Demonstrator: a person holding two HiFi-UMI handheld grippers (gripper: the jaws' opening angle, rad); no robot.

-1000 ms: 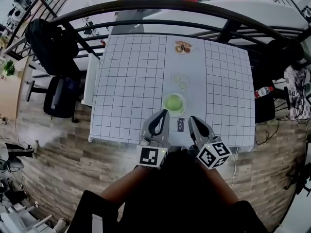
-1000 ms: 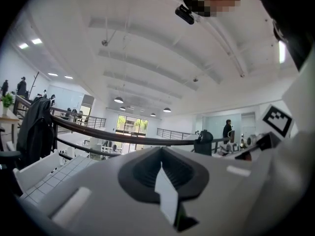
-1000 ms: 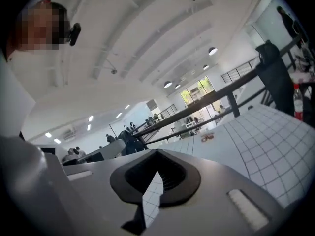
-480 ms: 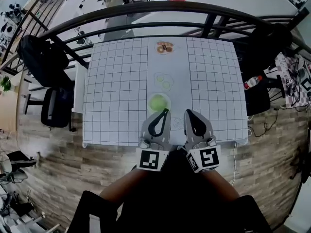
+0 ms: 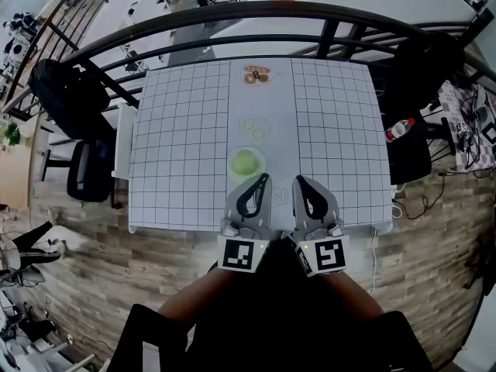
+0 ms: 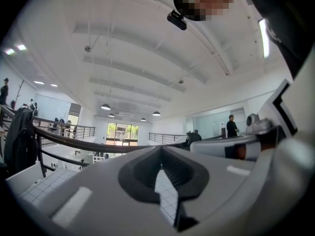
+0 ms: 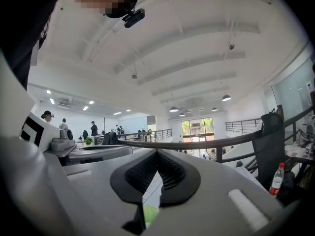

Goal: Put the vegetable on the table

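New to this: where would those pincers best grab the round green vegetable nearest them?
Likely across the widest middle of the green vegetable, from above on the near side: it looks round, and the dish under it could hinder a level approach.

Matt grey plastic fingers [image 5: 264,208], wood-plank floor [image 5: 93,285], blk metal railing [image 5: 232,10], smooth white grid tbl top [image 5: 186,146]

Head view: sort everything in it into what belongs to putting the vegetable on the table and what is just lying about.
For the job:
- green vegetable
- table
- left gripper and right gripper, both with jaws shut and empty

Lying about:
- far plate of food
- pale slices
- small card
- bottle
- backpack
- office chair
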